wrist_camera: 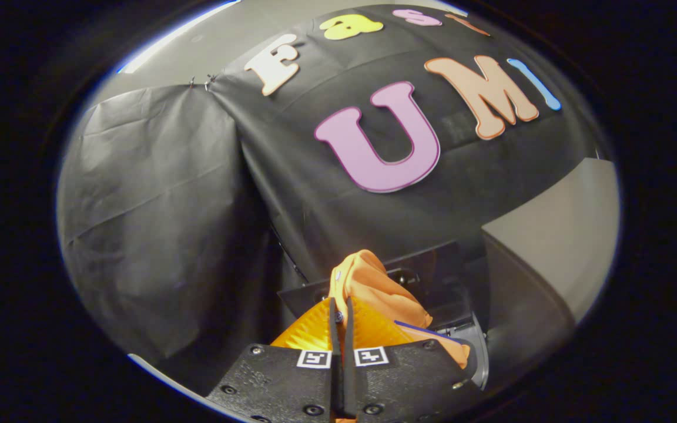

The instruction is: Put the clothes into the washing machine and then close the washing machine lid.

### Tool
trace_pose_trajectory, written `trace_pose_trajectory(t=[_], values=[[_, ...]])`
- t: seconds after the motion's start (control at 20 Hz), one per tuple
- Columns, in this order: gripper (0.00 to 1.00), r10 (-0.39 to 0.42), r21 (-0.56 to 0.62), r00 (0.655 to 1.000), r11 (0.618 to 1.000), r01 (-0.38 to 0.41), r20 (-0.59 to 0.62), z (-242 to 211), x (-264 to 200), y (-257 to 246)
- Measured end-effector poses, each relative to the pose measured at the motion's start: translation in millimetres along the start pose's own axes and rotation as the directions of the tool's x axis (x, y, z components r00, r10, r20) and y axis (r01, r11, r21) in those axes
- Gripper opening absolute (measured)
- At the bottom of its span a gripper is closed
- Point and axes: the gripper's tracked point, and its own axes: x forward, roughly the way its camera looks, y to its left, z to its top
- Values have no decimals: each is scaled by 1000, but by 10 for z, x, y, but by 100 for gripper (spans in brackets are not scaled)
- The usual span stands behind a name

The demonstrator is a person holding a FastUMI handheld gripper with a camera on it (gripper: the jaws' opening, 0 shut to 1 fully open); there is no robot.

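Observation:
My gripper (342, 308) is shut on an orange garment (374, 288), whose cloth bunches up above and to the right of the closed fingertips and hangs down past them. A thin blue trim runs along the garment's lower right fold. Just beyond the cloth stands the washing machine's raised dark lid (426, 270), and a curved grey part of the machine's opening (476, 352) shows to the right of the fingers. The drum's inside is hidden behind the fingers and the cloth.
The black cloth wall (168, 205) hangs close behind and to the left. A grey box-like block (556, 247) stands to the right of the machine, close to the lid.

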Motion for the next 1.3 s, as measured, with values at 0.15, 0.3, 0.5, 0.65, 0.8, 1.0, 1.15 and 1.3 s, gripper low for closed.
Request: trace_pose_trajectory(t=[0.15, 0.3, 0.5, 0.65, 0.8, 1.0, 1.15, 1.3], values=[[0, -12, 0, 998, 1000, 12, -54, -401, 137, -76], [0, -39, 20, 995, 999, 41, -97, -744, 226, -245], [0, -69, 49, 988, 996, 76, -137, -1105, 372, -405], [0, -83, 64, 982, 993, 96, -172, -1369, 450, -510], [0, -95, 107, 977, 987, 117, -193, -1618, 497, -600], [1, -125, 64, 962, 987, 144, -243, -1878, 585, -643], [4, -175, -25, 946, 984, 175, -273, -2026, 594, -715], [7, -200, -80, 938, 979, 185, -282, -2106, 605, -766]])
